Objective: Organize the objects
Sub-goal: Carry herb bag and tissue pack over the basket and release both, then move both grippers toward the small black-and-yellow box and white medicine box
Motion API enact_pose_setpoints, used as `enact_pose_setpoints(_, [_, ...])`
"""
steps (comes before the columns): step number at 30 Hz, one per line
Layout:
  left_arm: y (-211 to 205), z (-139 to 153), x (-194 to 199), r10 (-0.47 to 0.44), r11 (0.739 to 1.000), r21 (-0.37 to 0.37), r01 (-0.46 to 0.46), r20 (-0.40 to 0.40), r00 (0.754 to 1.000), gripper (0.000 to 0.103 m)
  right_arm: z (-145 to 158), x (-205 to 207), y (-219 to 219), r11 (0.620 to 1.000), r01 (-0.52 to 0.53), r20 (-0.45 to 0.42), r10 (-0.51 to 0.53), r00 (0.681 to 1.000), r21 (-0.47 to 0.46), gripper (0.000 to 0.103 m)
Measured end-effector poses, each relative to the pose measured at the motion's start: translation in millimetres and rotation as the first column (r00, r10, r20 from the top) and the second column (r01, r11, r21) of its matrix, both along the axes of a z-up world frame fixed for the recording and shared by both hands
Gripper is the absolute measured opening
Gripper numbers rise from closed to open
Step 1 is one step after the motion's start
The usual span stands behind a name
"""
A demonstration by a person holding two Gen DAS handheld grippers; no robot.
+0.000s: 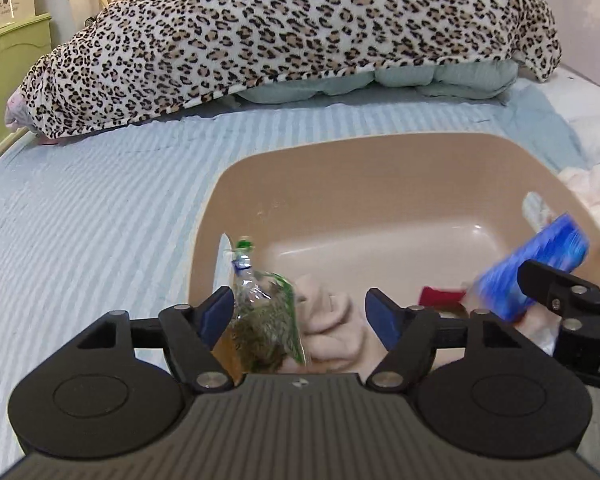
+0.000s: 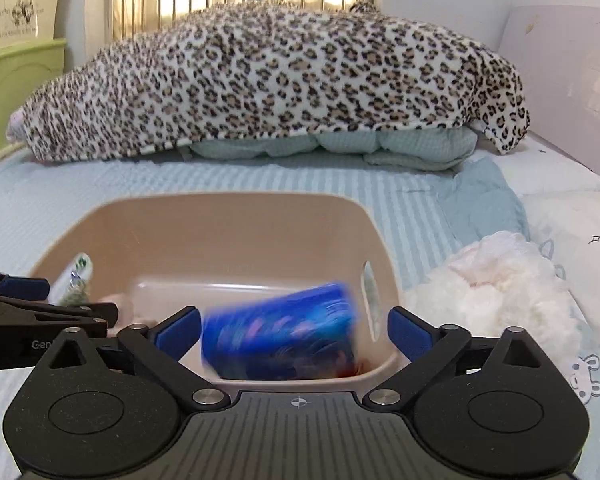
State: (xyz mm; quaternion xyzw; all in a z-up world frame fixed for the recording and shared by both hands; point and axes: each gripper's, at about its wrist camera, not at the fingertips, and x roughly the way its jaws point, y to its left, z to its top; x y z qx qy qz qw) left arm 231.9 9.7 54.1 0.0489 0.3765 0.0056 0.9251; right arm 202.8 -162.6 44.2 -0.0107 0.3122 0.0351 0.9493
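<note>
A blue pack [image 2: 280,330] with pink marks looks blurry. It sits between the wide-apart fingers of the right hand-held gripper [image 2: 294,330], and neither finger touches it. It is over the near right part of a tan bin [image 2: 228,216] that rests on the bed [image 1: 80,200]. The left hand-held gripper [image 1: 299,312] is also spread wide, holding nothing. A clear bag of green stuff [image 1: 266,320] leans by its left finger, inside the bin. A pale pink cloth [image 1: 332,328] and a small red thing [image 1: 440,295] lie in the bin too. A fluffy white heap [image 2: 500,280] sits just right of the bin. A leopard blanket [image 2: 280,80] lies far behind.
</note>
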Motion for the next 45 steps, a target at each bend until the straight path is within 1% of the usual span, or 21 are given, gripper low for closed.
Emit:
enact_pose_setpoints(1, [0.5,4.2,-3.6,0.002,1.0,-0.004,-0.002,0.001,1.0,0.076,3.6,-4.2,-3.2,1.0,0.002,0.004,-0.002,1.0,0.018,0.103])
enact_pose_setpoints(3, [3.0,11.6,-12.3,0.012,1.0,-0.014,-0.012,0.008,1.0,0.082,9.9,-13.7,-10.1,0.999,0.004,0.009,-0.004,1.0,0.051,0.103])
enact_pose_setpoints(5, [6.6,17.2,-22.7,0.023,0.999,-0.033,-0.023,0.012,1.0,0.085,14.6,-24.2,-16.7,0.998,0.009,0.016,-0.01,1.0,0.067,0.103])
enact_pose_setpoints(8, [9.9,22.7,-38.1,0.039,0.998,-0.042,-0.038,0.014,0.999,0.086,17.8,-39.1,-24.5,0.998,-0.003,0.009,0.002,1.0,0.064,0.103])
enact_pose_setpoints(11, [10.0,26.3,-53.9,0.048,0.998,-0.033,-0.047,0.02,0.999,0.086,18.5,-53.8,-30.8,0.998,-0.01,0.005,0.01,1.0,0.055,0.103])
enact_pose_setpoints(16, [6.4,20.0,-74.9,0.033,0.999,-0.024,-0.033,-0.012,0.999,0.086,11.4,-75.5,-38.5,0.998,-0.024,-0.031,0.025,0.999,0.055,0.103])
enact_pose_setpoints(20, [2.7,7.9,-86.1,0.027,0.999,-0.016,-0.028,-0.045,0.999,0.086,0.4,-85.9,-40.2,0.999,-0.025,-0.058,0.027,0.998,0.035,0.103])
enact_pose_setpoints(25, [-3.8,-14.5,-96.2,0.028,1.0,-0.007,-0.029,-0.079,0.996,0.086,-19.0,-85.1,-44.1,0.999,-0.02,-0.135,0.026,0.991,0.048,0.103])
enact_pose_setpoints(29, [-3.2,-35.3,-91.7,0.029,0.998,-0.051,-0.037,-0.155,0.988,0.086,-32.8,-83.4,-46.4,0.999,-0.008,-0.165,0.016,0.986,0.045,0.103])
enact_pose_setpoints(33, [-2.7,-52.2,-85.6,0.023,0.997,-0.074,-0.039,-0.201,0.979,0.086,-43.9,-74.7,-49.8,0.999,0.002,-0.185,0.004,0.983,0.033,0.103])
enact_pose_setpoints(38, [-2.8,-67.7,-80.4,0.032,0.998,-0.049,-0.044,-0.226,0.974,0.086,-60.9,-56.2,-50.8,1.0,0.007,-0.233,-0.002,0.972,0.024,0.103])
enact_pose_setpoints(41, [1.4,-75.3,-77.2,0.035,0.997,-0.056,-0.05,-0.24,0.97,0.086,-71.9,-45.6,-45.2,1.0,-0.011,-0.257,0.008,0.966,-0.012,0.103])
enact_pose_setpoints(43, [6.0,-80.0,-75.5,0.041,0.996,-0.062,-0.059,-0.254,0.966,0.086,-78.2,-39.4,-42.0,1.0,-0.023,-0.273,0.017,0.962,-0.016,0.103])
enact_pose_setpoints(45, [9.9,-81.8,-75.6,0.044,0.995,-0.074,-0.064,-0.249,0.968,0.086,-82.9,-34.1,-39.9,1.0,-0.023,-0.282,0.016,0.959,-0.021,0.103])
